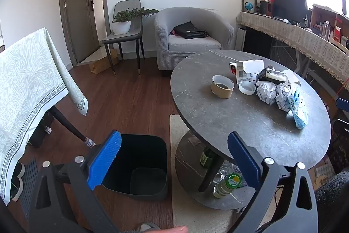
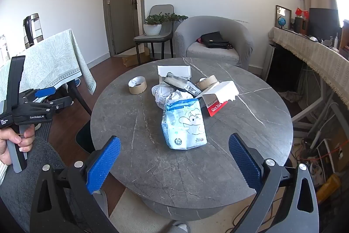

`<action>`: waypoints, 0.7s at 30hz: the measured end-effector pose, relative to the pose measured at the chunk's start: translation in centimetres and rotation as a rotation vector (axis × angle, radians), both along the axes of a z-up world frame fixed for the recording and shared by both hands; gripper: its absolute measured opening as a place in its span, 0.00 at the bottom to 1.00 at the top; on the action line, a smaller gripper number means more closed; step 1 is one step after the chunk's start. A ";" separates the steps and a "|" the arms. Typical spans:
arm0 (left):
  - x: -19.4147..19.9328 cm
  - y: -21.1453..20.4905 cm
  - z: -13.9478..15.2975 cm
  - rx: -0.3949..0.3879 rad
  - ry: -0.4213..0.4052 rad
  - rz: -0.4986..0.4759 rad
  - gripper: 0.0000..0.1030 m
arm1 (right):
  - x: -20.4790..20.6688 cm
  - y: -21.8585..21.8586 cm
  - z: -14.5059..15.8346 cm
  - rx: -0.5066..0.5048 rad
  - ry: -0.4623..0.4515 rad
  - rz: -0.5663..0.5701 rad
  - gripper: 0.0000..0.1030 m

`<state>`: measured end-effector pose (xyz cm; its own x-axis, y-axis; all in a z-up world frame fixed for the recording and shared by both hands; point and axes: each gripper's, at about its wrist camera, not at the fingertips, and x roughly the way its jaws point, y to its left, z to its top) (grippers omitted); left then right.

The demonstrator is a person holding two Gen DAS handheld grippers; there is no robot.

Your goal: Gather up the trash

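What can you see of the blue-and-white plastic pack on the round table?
The plastic pack is a soft, crinkled pouch, white and light blue, printed with a cartoon animal, a round seal and a barcode on one edge. It lies flat on the grey marble-look table, nearest item to the right gripper, which is open and clear of it. Its far end rests against the crumpled paper; the SanDisk box sits beside it.

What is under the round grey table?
Under the round grey table, on its lower shelf, stand a green glass bottle and a clear bottle with a green cap. The tabletop and leg hide whatever stands further back.
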<state>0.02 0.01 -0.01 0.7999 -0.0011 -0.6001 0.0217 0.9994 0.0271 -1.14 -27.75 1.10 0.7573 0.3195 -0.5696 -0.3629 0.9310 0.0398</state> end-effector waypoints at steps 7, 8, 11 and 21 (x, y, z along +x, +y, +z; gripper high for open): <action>0.0 0.0 0.0 -0.003 -0.003 -0.001 0.97 | 0.0 0.0 0.0 0.004 -0.006 -0.001 0.97; 0.0 0.0 0.0 -0.003 -0.003 -0.001 0.97 | 0.0 -0.1 0.0 0.005 -0.006 -0.002 0.97; 0.0 0.0 0.0 -0.002 -0.003 -0.002 0.97 | 0.1 0.0 0.0 0.002 -0.004 0.000 0.97; 0.0 0.0 0.0 0.000 -0.003 -0.001 0.97 | 0.0 0.0 0.0 0.003 -0.003 -0.001 0.97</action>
<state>0.02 0.01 -0.02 0.8016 -0.0016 -0.5979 0.0222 0.9994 0.0271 -1.16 -27.72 1.13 0.7595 0.3204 -0.5662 -0.3621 0.9312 0.0413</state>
